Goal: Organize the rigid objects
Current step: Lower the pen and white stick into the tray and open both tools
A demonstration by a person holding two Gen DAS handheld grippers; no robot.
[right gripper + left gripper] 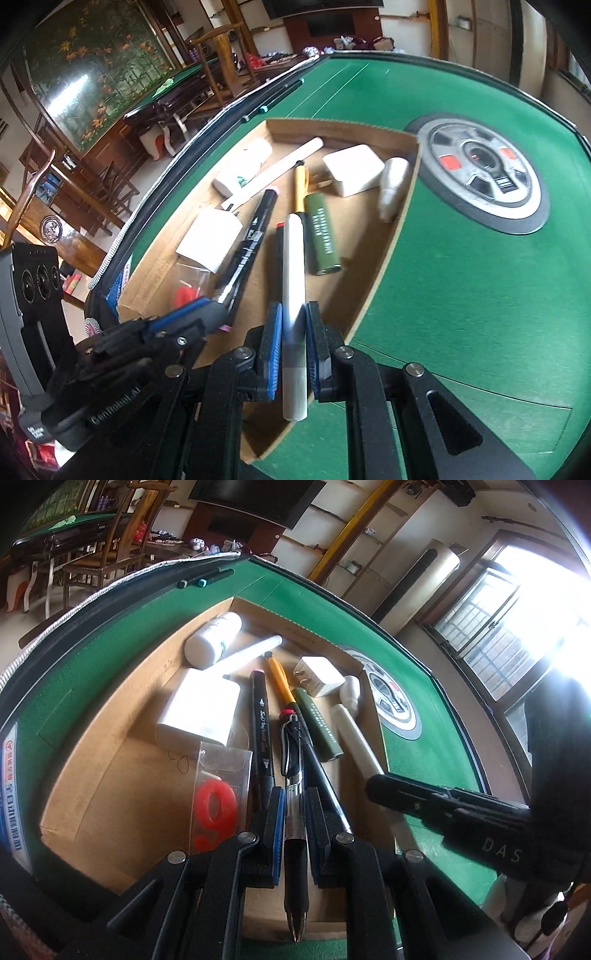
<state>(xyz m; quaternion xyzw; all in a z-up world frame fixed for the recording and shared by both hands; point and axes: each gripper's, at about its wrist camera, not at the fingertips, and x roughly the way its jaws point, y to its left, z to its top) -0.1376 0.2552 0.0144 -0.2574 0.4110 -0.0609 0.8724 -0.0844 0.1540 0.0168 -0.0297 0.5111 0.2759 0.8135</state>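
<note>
Left gripper (pixel 293 823): jaws clamped on black gel pen (pixel 294 849), over cardboard tray (pixel 88 775), near edge at 6 o'clock. Right gripper (pixel 293 345): jaws clamped on white marker (pixel 294 280), above tray centre. Risk: collision between the two close grippers. Risk: pen slip along pads on tilt; landing across black marker (pixel 260 738) or green tube (pixel 317 727), disorder.

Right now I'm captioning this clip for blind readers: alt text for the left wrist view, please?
The left gripper is shut on a black clicker pen above a shallow cardboard tray on a green table. The tray holds markers, a white charger, a white bottle and a packaged red "9" candle.
</note>
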